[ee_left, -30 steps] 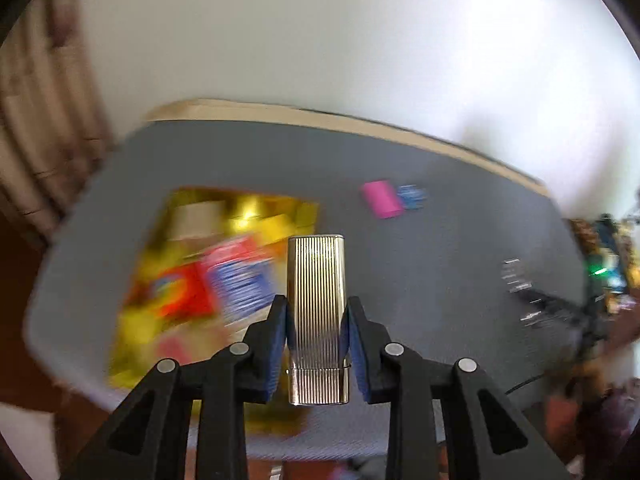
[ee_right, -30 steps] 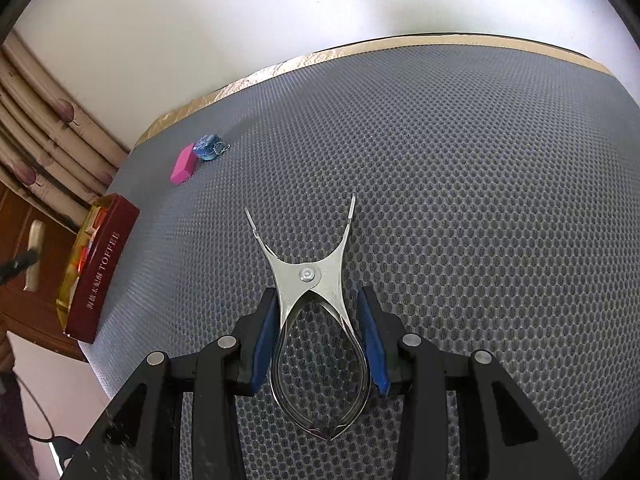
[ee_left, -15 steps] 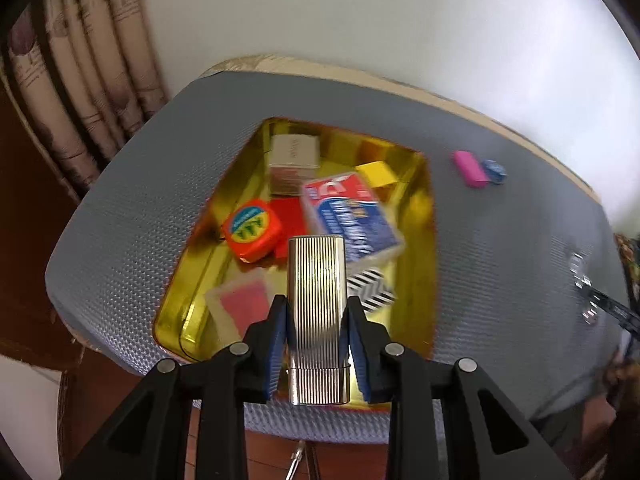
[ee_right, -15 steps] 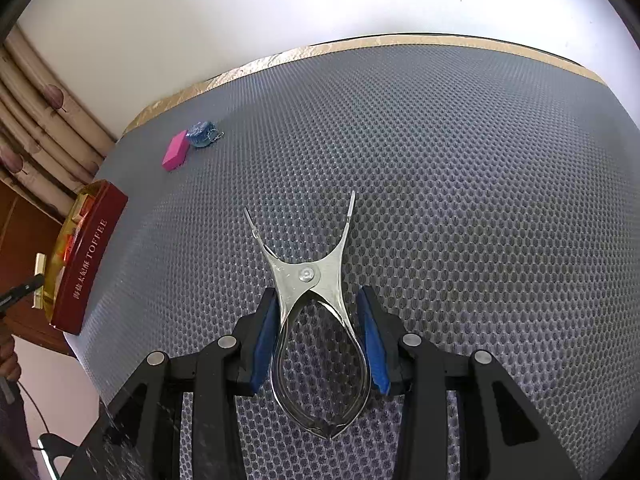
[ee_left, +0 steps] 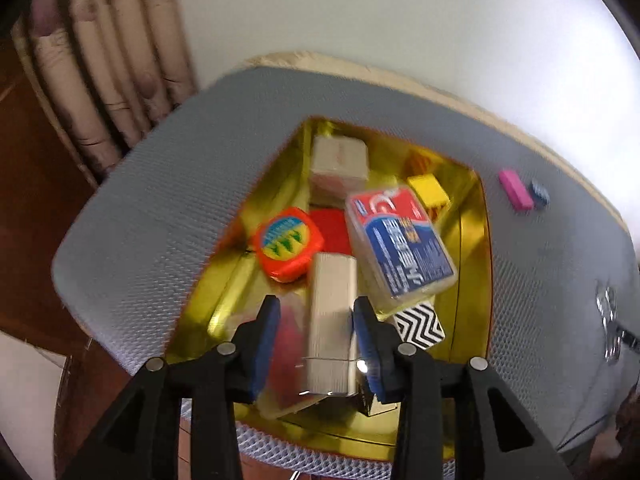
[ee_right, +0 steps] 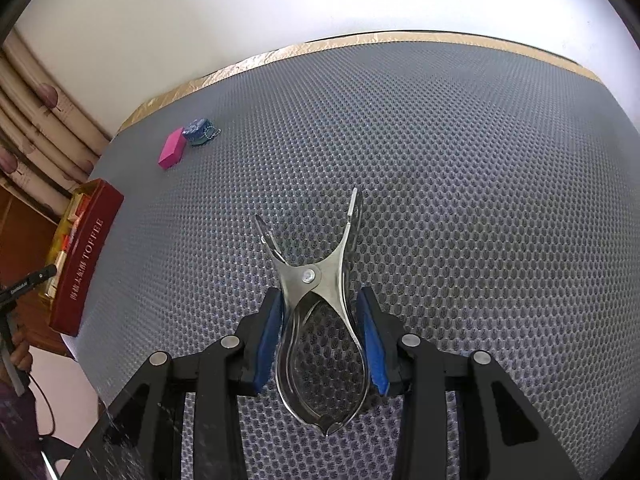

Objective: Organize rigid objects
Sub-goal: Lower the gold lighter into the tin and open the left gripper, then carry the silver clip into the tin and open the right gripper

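Left gripper (ee_left: 316, 344): fingers parted wider than the ribbed silver metal case (ee_left: 331, 326). A gap shows on the left side; contact on the right is unclear. The case is blurred and sits over the near end of the gold-lined open tin (ee_left: 476, 248), above a clear pink-tinted flat box (ee_left: 282, 344). I cannot tell whether it is released or resting.

Tin is crowded: round orange tape measure (ee_left: 287, 243), blue-and-red plastic card box (ee_left: 400, 246), black-and-white zigzag card (ee_left: 420, 326), yellow block (ee_left: 427, 191), pale cardboard box (ee_left: 339, 162).

Risk: the case may land on edge, slide against the tape measure, or tip toward the tin's near wall and out, since no flat bare floor lies beneath it.

Right gripper (ee_right: 324, 344): blue pads closed against the loop handles of the steel spring-handled nippers (ee_right: 316, 300), low over the grey mesh mat (ee_right: 460, 180). The smooth curved handles could slip or pivot.

Pink eraser-like block (ee_right: 172, 153) and small blue trinket (ee_right: 197, 133) lie touching and well apart from the tin.
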`<action>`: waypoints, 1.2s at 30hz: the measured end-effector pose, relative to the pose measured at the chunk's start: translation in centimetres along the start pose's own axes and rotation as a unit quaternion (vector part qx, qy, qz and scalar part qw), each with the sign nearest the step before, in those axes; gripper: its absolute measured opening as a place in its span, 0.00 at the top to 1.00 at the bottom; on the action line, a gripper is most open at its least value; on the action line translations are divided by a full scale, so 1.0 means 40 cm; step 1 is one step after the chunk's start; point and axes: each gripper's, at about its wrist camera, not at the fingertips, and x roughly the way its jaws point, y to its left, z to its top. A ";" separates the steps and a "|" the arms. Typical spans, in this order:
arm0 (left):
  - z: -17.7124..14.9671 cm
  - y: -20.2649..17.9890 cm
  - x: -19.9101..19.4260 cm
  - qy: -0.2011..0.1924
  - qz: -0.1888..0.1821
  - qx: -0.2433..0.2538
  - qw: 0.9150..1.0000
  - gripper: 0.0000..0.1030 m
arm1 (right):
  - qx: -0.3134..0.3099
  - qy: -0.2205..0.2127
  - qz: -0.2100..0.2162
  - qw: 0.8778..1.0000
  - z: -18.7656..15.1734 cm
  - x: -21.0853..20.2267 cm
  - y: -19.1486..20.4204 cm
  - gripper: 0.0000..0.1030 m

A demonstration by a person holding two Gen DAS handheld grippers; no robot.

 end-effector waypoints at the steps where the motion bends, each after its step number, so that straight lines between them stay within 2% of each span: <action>1: -0.003 0.010 -0.026 -0.014 0.006 -0.013 1.000 0.61 | 0.002 0.001 0.003 1.000 0.003 0.001 -0.001 0.66; 3: -0.011 0.025 -0.066 -0.034 0.010 -0.032 0.999 0.58 | 0.009 0.005 0.010 1.000 0.009 0.002 -0.003 0.67; 7: -0.059 0.059 -0.144 -0.068 -0.009 -0.070 0.995 0.53 | 0.025 0.012 0.030 0.999 0.016 0.004 0.002 0.67; 11: -0.119 0.078 -0.187 -0.086 -0.010 -0.092 0.992 0.53 | 0.031 0.013 0.046 0.998 0.024 -0.001 0.032 0.68; 17: -0.166 0.059 -0.198 -0.094 -0.006 -0.078 0.993 0.53 | 0.019 0.008 0.077 0.997 0.055 -0.033 0.129 0.70; 23: -0.178 0.060 -0.193 -0.096 -0.013 -0.072 0.993 0.53 | -0.010 0.006 0.137 0.991 0.112 -0.056 0.305 0.70; 29: -0.185 0.094 -0.202 -0.109 -0.018 -0.105 0.988 0.52 | -0.051 0.026 0.213 0.975 0.183 -0.024 0.582 0.70; 34: -0.184 0.113 -0.181 -0.091 -0.028 -0.120 0.988 0.52 | -0.068 0.052 0.231 0.969 0.229 0.079 0.761 0.70; 36: -0.183 0.118 -0.173 -0.085 -0.032 -0.123 0.988 0.52 | -0.067 0.059 0.223 0.971 0.243 0.123 0.803 0.70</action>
